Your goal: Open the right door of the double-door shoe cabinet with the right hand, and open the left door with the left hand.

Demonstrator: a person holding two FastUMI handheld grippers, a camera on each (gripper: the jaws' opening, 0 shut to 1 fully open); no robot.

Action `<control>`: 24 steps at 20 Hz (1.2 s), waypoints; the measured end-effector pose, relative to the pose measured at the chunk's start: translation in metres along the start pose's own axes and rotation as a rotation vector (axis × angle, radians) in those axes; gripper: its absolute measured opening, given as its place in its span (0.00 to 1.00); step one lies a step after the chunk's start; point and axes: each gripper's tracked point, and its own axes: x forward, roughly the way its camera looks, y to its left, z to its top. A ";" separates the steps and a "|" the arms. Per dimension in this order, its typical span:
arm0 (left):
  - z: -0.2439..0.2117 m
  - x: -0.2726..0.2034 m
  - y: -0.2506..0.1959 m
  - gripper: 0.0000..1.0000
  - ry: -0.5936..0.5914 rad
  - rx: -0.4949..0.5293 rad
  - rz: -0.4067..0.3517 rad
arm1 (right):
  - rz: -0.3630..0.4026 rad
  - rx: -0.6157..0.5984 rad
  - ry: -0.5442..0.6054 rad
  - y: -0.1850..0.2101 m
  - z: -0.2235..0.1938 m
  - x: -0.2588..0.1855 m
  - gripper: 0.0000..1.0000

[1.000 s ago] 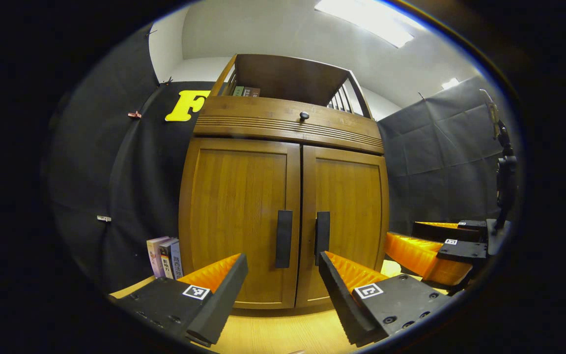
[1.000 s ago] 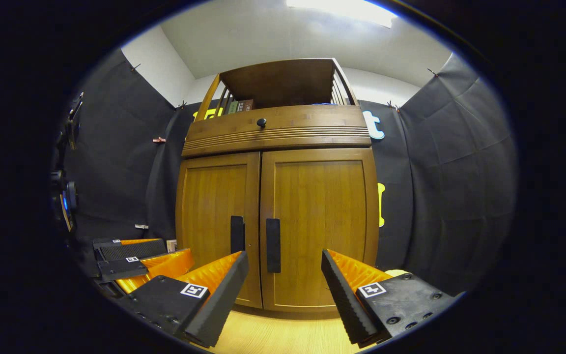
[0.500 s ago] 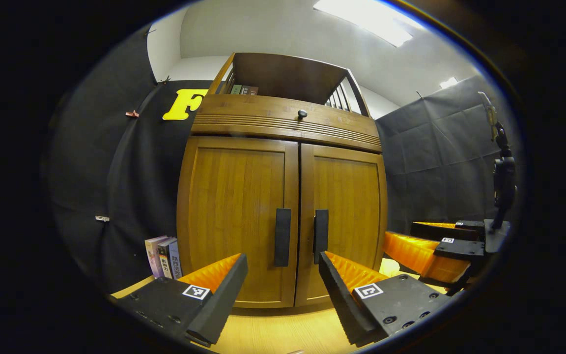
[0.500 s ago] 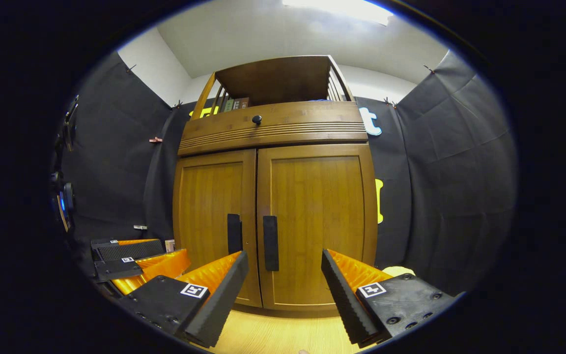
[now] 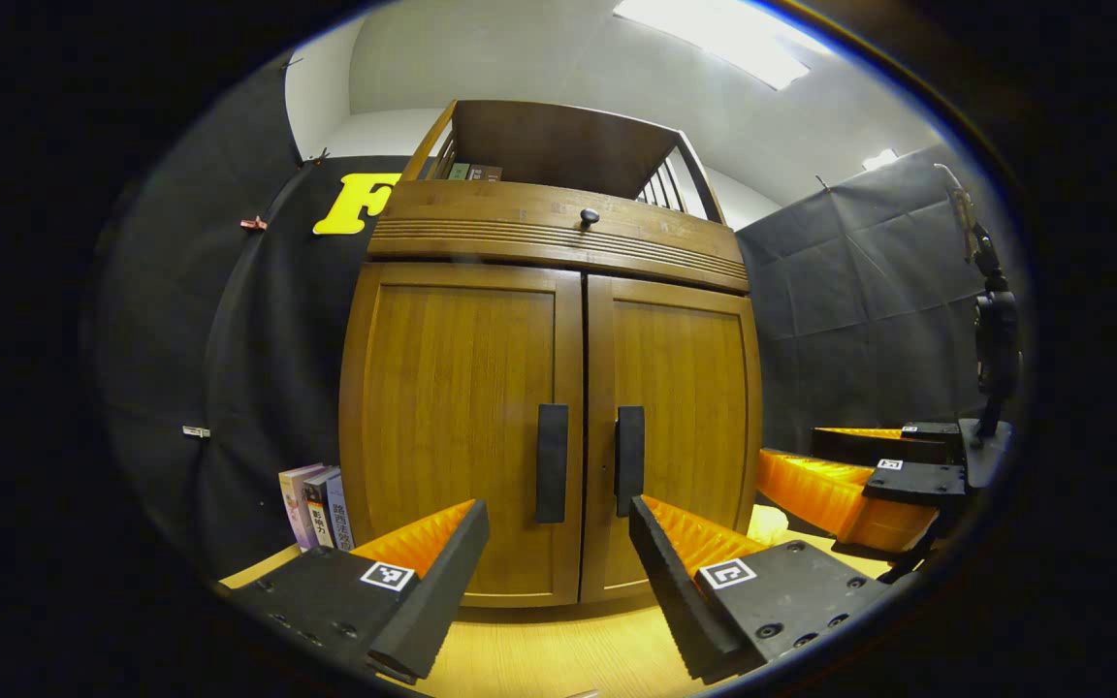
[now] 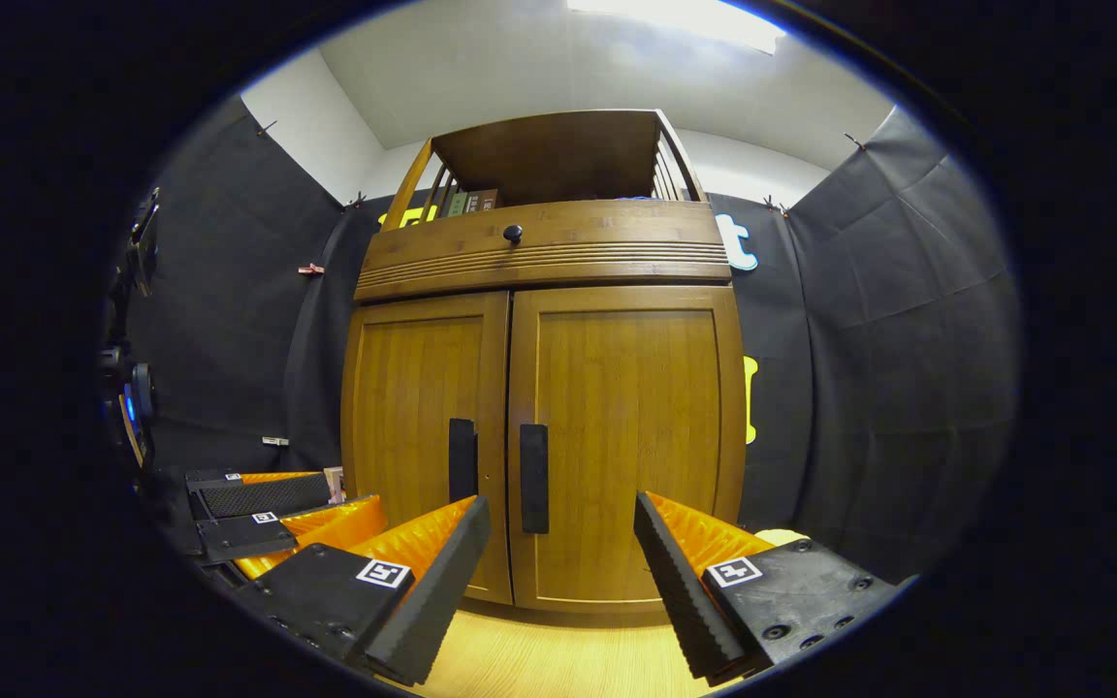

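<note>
Both doors of the shoe cabinet [image 6: 544, 388] are shut. The right gripper [image 6: 558, 543] has its fingers wide apart and holds nothing. The left gripper [image 5: 558, 548] is the same, spread apart with nothing in it. Both hang in front of the cabinet, not touching it.

The right door [image 6: 626, 446] is straight ahead of the right gripper, and its handle [image 6: 534, 478] sits a bit to the left of the gap between the fingers. The left door [image 5: 462, 436] is ahead of the left gripper, and its handle [image 5: 552, 476] sits up in the gap.

What could go wrong? The two handles are close side by side. A gripper could catch the wrong handle, or pinch both. The right gripper may miss unless it slides left. The two grippers will also come near each other and might bump.

The doors need room to swing out toward the grippers. Some books [image 5: 311, 504] stand just left of the cabinet, so the left door could hit them. The wooden floor [image 6: 558, 664] below the fingers has room to pull back.
</note>
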 end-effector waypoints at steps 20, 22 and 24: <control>0.000 -0.012 0.021 0.91 -0.008 -0.031 -0.020 | 0.016 -0.031 -0.004 0.035 -0.031 0.068 0.92; -0.002 -0.012 0.025 0.91 -0.003 -0.043 -0.022 | -0.001 -0.035 -0.007 0.033 -0.039 0.083 0.91; -0.005 -0.010 0.032 0.91 0.002 -0.048 -0.016 | -0.018 -0.022 -0.001 0.032 -0.044 0.100 0.87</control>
